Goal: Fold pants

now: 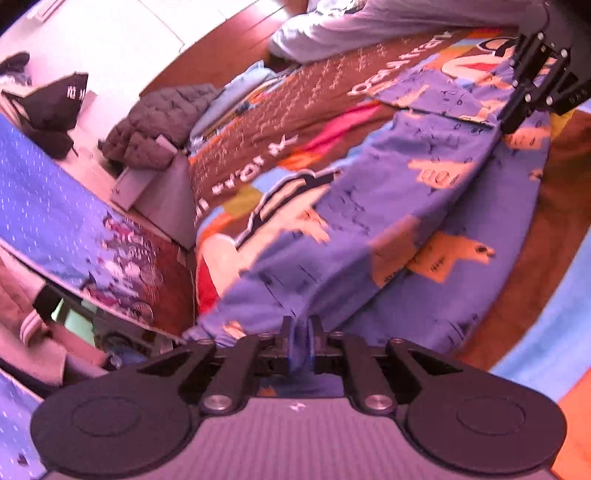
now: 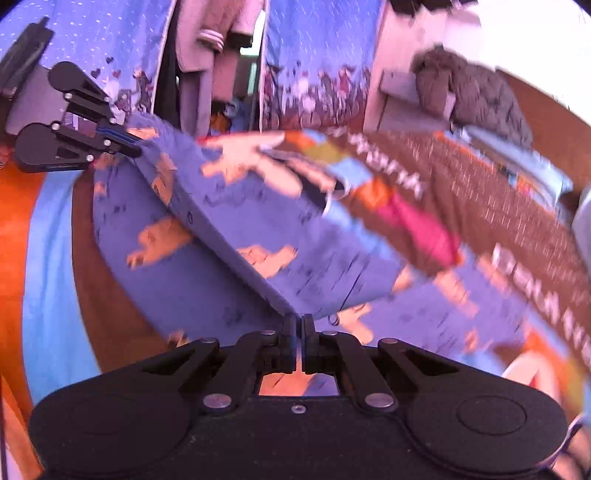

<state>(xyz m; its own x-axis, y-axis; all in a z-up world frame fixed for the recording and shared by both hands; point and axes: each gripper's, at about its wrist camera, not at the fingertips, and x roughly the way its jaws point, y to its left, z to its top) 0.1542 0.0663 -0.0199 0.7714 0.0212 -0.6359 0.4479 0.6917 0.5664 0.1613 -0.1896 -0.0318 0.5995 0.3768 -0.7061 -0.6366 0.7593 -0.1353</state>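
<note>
Blue pants (image 1: pixel 369 229) with orange animal prints are stretched above a colourful quilt (image 1: pixel 258 122) on a bed. At the bottom of the left wrist view, my left gripper (image 1: pixel 301 332) is shut on one end of the pants, with blue cloth filling the narrow gap between its pads. The right gripper (image 1: pixel 517 122) pinches the far end at the upper right. In the right wrist view, my right gripper (image 2: pixel 298 325) is shut on a folded edge of the pants (image 2: pixel 258 229), and the left gripper (image 2: pixel 135 146) grips the cloth at the upper left. The picture is blurred.
A dark puffer jacket (image 1: pixel 159 125) lies on a grey box (image 1: pixel 162 192) beside the bed, and a black bag (image 1: pixel 55 99) sits on the floor beyond it. A blue patterned curtain (image 2: pixel 314 55) hangs past the bed's edge. Pale bedding (image 1: pixel 369 29) is heaped at the far end.
</note>
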